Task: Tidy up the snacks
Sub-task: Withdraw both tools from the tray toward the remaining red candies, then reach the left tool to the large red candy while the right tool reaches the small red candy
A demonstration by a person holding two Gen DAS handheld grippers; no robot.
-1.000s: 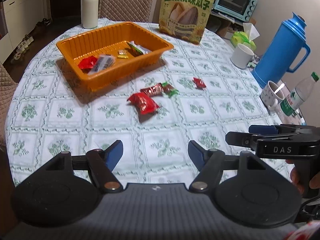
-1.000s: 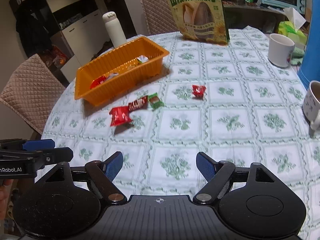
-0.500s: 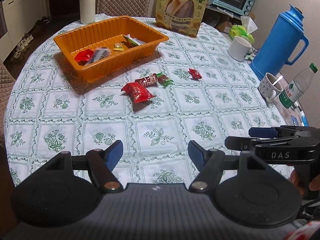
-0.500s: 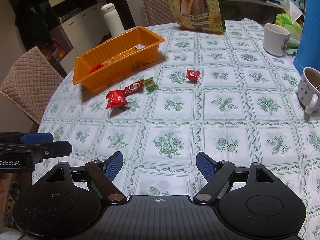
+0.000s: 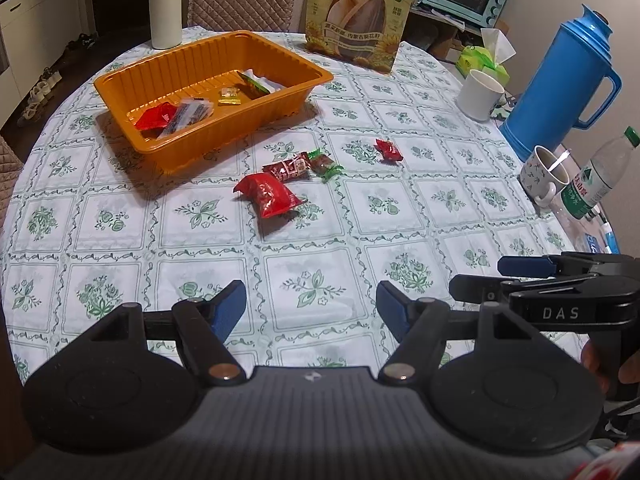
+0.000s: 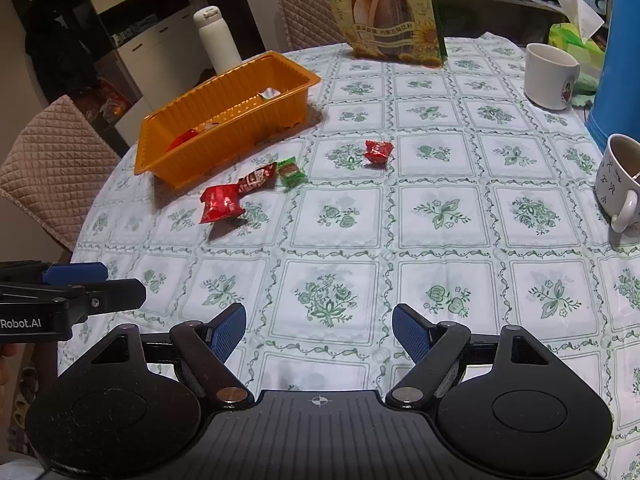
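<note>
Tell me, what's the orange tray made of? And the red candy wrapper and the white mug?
Orange tray: probably thin moulded plastic, with ribbed walls and a slight sheen. Red wrapper: looks like shiny crinkled plastic or foil film. White mug: likely glazed ceramic, smooth with thick walls.

Quilted chair (image 6: 52,152) and white cabinets (image 6: 148,56) stand beside the round table (image 6: 440,240).

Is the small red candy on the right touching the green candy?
Apart. The left wrist view shows the small red candy alone, with bare tablecloth between it and the green candy; the right wrist view shows the same gap.
</note>
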